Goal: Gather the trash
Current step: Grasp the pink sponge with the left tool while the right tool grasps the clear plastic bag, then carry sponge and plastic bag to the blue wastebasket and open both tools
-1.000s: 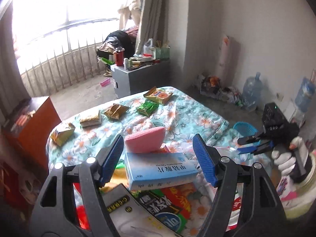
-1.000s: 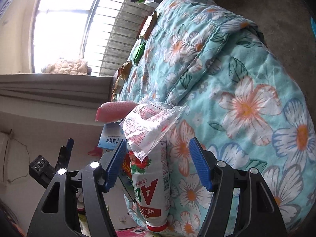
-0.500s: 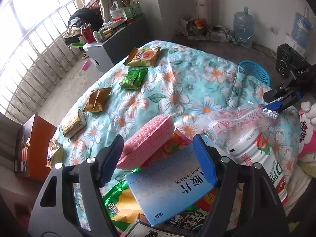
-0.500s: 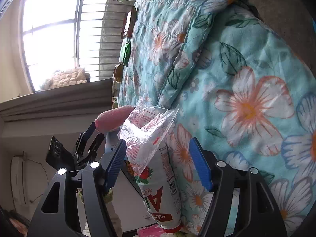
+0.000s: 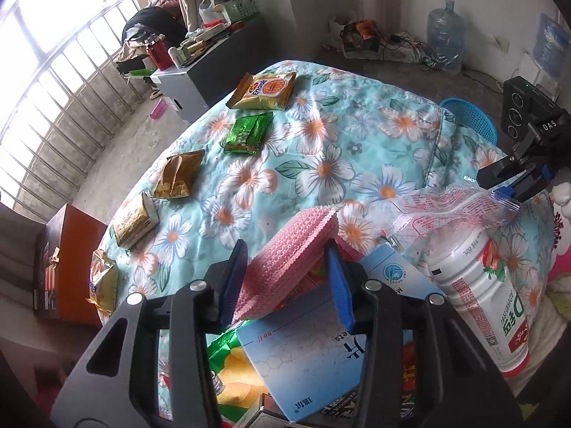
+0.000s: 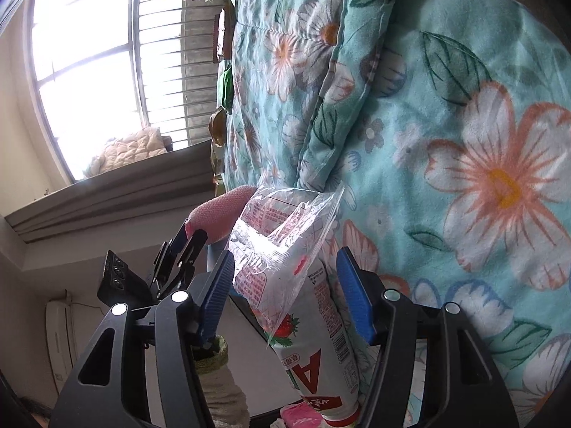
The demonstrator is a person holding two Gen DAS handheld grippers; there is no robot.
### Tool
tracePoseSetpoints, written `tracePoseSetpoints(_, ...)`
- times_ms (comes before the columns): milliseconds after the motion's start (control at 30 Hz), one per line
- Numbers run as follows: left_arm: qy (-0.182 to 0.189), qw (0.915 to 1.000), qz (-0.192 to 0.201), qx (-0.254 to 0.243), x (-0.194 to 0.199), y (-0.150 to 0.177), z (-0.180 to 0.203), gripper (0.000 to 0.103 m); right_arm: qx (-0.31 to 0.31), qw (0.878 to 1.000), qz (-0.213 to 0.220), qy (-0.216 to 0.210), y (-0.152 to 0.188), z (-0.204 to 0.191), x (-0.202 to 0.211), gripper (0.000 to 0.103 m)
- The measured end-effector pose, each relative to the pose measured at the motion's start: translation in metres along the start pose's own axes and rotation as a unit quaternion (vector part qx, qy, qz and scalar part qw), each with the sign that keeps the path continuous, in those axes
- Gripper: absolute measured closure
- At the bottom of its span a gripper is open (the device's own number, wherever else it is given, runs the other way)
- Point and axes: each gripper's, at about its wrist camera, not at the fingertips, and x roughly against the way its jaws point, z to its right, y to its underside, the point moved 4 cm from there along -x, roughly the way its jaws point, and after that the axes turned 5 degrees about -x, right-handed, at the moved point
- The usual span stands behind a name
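Fingers of the left gripper [image 5: 285, 278] stand closed in on a pink textured pouch [image 5: 289, 249], one pad against each side of it; whether the grip is firm cannot be told. Fingers of the right gripper [image 6: 285, 296] stand apart, a clear printed plastic bag [image 6: 282, 246] lying in the gap between them. In the left view the same bag [image 5: 460, 203] appears caught at the right gripper's tips, so its grip cannot be settled. Below the bag lies a white strawberry-drink bottle [image 6: 321, 342], on its side on the floral quilt [image 5: 357, 135]. Near the left gripper sit a pale blue tablet box [image 5: 303, 353] and a green chip bag [image 5: 232, 367], piled together. Farther off, well apart from both tools, lie an orange snack packet [image 5: 266, 91], a green packet [image 5: 248, 133], and a brown wrapper [image 5: 178, 174]. At far right a blue basket [image 5: 471, 117] stands on the floor, a likely receptacle.

Step in hand, as judged: lifting the pouch and the bag from the near pile. Done well, each tool pinches only its own item. The film bag is limp and slippery; a pinch well inside its edge should hold better. The pouch looks soft, so moderate pressure suffices.
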Motion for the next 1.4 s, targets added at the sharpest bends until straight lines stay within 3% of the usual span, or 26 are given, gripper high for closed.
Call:
tracePoseSetpoints(200,-0.016,0.9995,0.011,-0.025,0.004,-0.001,0.006,0.075,-0.018,0.999,0.023,-0.023,-0.003,0.003,0.005,0.071)
tracePoseSetpoints(367,-0.026,0.999,0.021,-0.03,0.01,-0.003,0.006,0.079,-0.021,0.998,0.036,-0.05,-0.005,0.002,0.012,0.09)
tracePoseSetpoints(633,-0.052,0.9973,0.051,-0.017,0.035,-0.008,0.0,0.081,-0.009,0.993,0.05,-0.103,-0.005,-0.014,0.026,0.095)
tracePoseSetpoints(967,-0.075,0.99,0.118,0.019,0.097,-0.018,0.007,0.082,0.028,0.986,0.08,-0.144,0.004,-0.047,0.059,0.095)
tracePoseSetpoints(1200,-0.021,0.9878,0.146,0.05,0.132,-0.037,0.032,0.082,0.06,0.977,0.118,-0.166,0.019,-0.053,0.111,0.095)
tracePoseSetpoints(1400,0.032,0.9867,0.151,0.051,0.134,-0.068,0.074,0.082,0.068,0.965,0.178,-0.179,0.026,-0.037,0.177,0.095)
